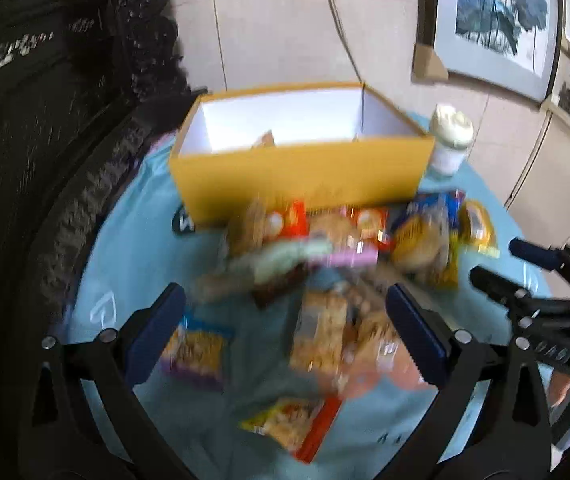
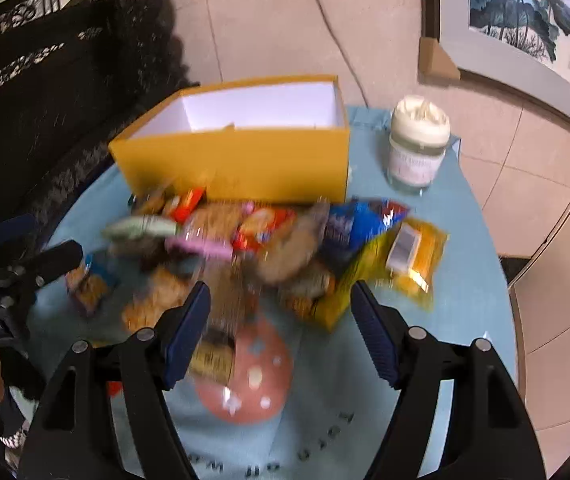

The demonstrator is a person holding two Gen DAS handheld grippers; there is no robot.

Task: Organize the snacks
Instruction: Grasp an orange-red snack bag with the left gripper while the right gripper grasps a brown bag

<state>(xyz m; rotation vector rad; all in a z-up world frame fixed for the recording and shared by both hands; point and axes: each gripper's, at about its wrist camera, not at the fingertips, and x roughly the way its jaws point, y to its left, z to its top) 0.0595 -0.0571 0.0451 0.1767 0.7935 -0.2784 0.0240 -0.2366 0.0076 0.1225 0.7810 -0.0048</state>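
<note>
A yellow box [image 1: 297,168] with a white inside stands open at the back of the round table; one snack shows inside it [image 1: 265,140]. It also shows in the right wrist view [image 2: 241,164]. A blurred pile of snack packets [image 1: 345,240] lies in front of it, also seen from the right [image 2: 269,240]. My left gripper [image 1: 285,332] is open and empty above the near packets. My right gripper [image 2: 281,332] is open and empty above the pile's front edge; it also shows in the left wrist view [image 1: 525,276].
A light blue cloth [image 2: 465,280] covers the table. A lidded jar [image 2: 417,148] stands right of the box. A pink round item [image 2: 253,376] lies near the front. A dark carved chair [image 1: 45,140] stands at the left. Framed pictures [image 1: 497,20] lean on the wall.
</note>
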